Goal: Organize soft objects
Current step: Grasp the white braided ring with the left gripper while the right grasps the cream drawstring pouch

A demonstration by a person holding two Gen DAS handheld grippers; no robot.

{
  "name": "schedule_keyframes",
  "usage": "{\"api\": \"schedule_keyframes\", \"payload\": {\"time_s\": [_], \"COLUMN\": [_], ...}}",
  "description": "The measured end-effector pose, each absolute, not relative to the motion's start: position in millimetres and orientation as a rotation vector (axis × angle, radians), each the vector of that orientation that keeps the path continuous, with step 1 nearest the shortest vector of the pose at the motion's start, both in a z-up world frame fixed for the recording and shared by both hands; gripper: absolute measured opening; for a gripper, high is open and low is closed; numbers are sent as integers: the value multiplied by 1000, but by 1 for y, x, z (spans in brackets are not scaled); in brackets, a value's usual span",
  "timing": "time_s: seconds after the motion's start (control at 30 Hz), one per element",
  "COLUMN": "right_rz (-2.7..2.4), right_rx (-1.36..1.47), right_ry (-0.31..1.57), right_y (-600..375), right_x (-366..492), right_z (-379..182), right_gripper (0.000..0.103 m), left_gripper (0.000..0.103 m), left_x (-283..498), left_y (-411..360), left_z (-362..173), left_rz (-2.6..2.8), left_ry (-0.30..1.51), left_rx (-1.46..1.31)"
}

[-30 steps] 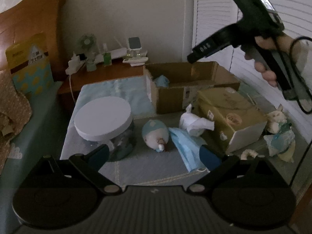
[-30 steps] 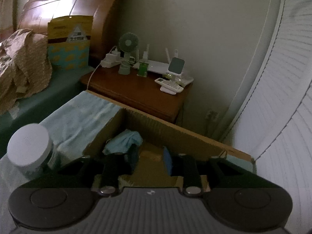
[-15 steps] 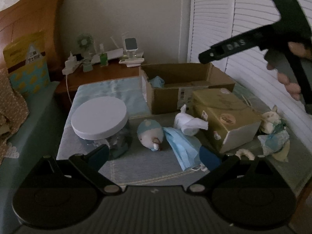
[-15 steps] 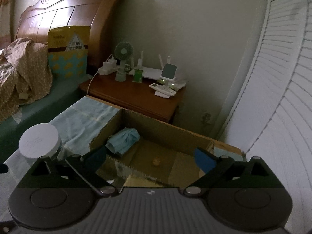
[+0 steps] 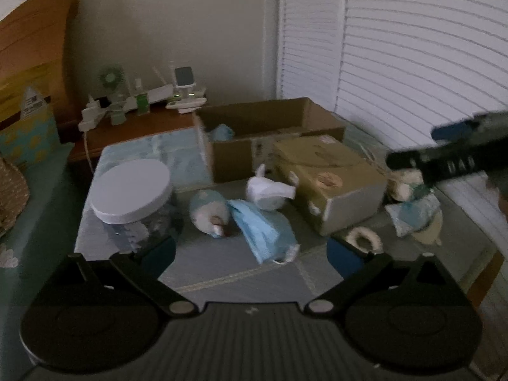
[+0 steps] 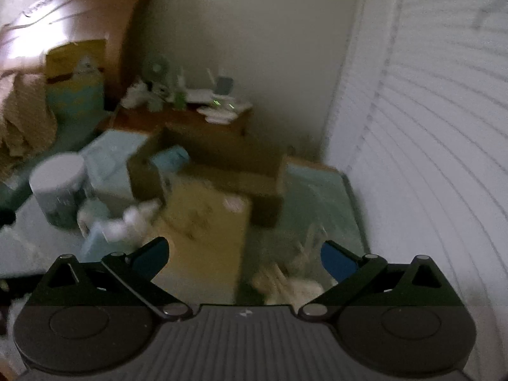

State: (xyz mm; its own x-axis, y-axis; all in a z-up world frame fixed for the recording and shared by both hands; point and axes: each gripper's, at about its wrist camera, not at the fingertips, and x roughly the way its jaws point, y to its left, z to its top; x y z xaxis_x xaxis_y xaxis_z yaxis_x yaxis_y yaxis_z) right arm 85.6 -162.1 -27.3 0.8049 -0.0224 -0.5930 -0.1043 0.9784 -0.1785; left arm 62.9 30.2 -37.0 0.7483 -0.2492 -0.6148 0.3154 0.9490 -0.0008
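Note:
My left gripper (image 5: 250, 254) is open and empty, low over the cloth-covered table. Just ahead lie a blue face mask (image 5: 263, 231), a round plush toy (image 5: 209, 211) and a white plush (image 5: 270, 190). An open cardboard box (image 5: 270, 127) at the back holds another blue mask (image 5: 223, 131). My right gripper (image 6: 244, 254) hovers over a tan carton (image 6: 206, 222) and a pale rabbit plush (image 6: 295, 282). Its jaws are opening with nothing between them. In the left wrist view the right gripper (image 5: 425, 147) hangs above the rabbit plush (image 5: 409, 187).
A jar with a white lid (image 5: 133, 187) stands at the left of the table. The tan carton (image 5: 330, 177) sits mid-right, with a small pale ring (image 5: 362, 238) in front of it. A cluttered wooden nightstand (image 5: 143, 127) is behind. White louvred doors (image 5: 412, 63) line the right side.
The right gripper's jaws spread wide and it drew back from over the cardboard box to above the tan carton and rabbit plush. In the left wrist view it sank from top right to mid-right.

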Motion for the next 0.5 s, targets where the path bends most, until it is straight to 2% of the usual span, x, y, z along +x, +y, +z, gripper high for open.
{"api": "schedule_keyframes", "payload": {"time_s": [0.2, 0.5], "right_rz": [-22, -54], "right_rx": [-161, -148], "right_ry": [712, 704], "right_y": [-186, -202], "right_x": [64, 63], "right_z": [-56, -67], "right_gripper": [103, 103], "left_gripper": [101, 101], "left_x": [60, 64], "left_y": [16, 3], "left_z": [-39, -43], "left_rz": [-344, -352], "left_ry": [661, 684], "left_rx": [121, 141]}}
